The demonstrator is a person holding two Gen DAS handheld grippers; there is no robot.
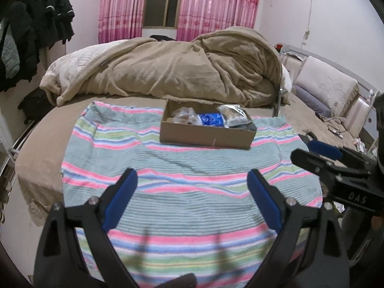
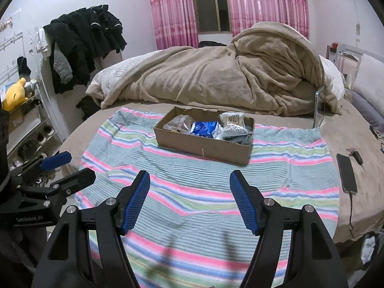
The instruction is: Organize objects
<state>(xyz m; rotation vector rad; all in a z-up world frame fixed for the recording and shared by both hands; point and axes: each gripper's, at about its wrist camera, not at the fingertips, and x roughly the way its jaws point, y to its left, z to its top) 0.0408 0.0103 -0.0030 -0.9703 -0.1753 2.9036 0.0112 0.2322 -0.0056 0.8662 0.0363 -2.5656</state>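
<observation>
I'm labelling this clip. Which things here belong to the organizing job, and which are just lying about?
Job:
box
clear packet
blue packet
silver packet
striped towel
left gripper, open
right gripper, open

Lying about:
blanket
phone
black clothes
yellow plush
curtains

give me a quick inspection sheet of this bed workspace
surface: striped towel spread flat on the bed, bare in front of both claws
job's things: cardboard box on the towel's far part, holding a clear bag, a blue packet and a silver packet
clutter: phone on the sheet right of the towel
grippers: left claw and right claw both open, empty, above the towel
cables: one plugged into the phone, running off the bed edge
surroundings: beige blanket heaped behind the box, pink curtains, dark clothes hanging at left
</observation>
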